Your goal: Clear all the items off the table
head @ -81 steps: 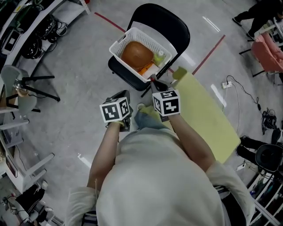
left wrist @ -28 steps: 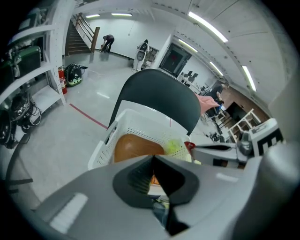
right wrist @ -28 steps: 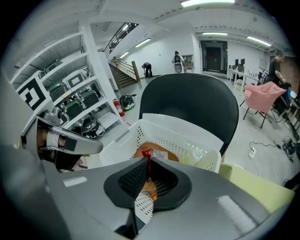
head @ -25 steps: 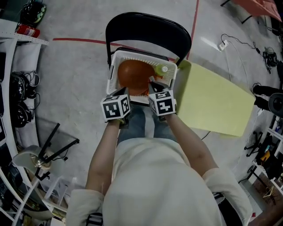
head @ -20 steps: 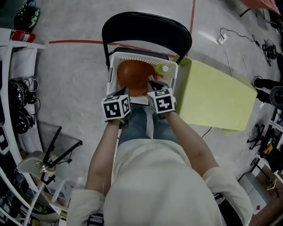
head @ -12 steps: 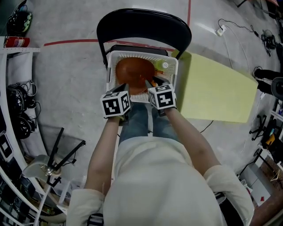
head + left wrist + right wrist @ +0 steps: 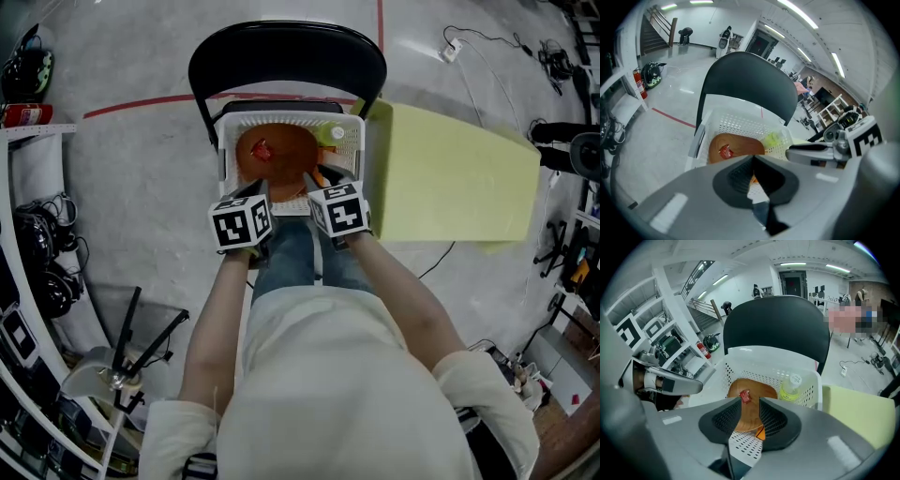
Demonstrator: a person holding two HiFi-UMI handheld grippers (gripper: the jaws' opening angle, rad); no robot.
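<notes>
The basket is white perforated plastic, matt. The brown dish in it looks like smooth wood with a soft sheen, and the red wrapper on it is glossy (foil or plastic, unclear). The chair back is matt black, the floor polished grey.

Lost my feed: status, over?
Left gripper shut, empty. Right gripper jaws just opened, nothing between. Red item on wooden bowl in basket. Nothing blocking.

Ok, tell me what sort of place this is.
Probably a lab or workshop hall: bare concrete floor with red tape lines, racks of cabled gear, a tripod.
</notes>
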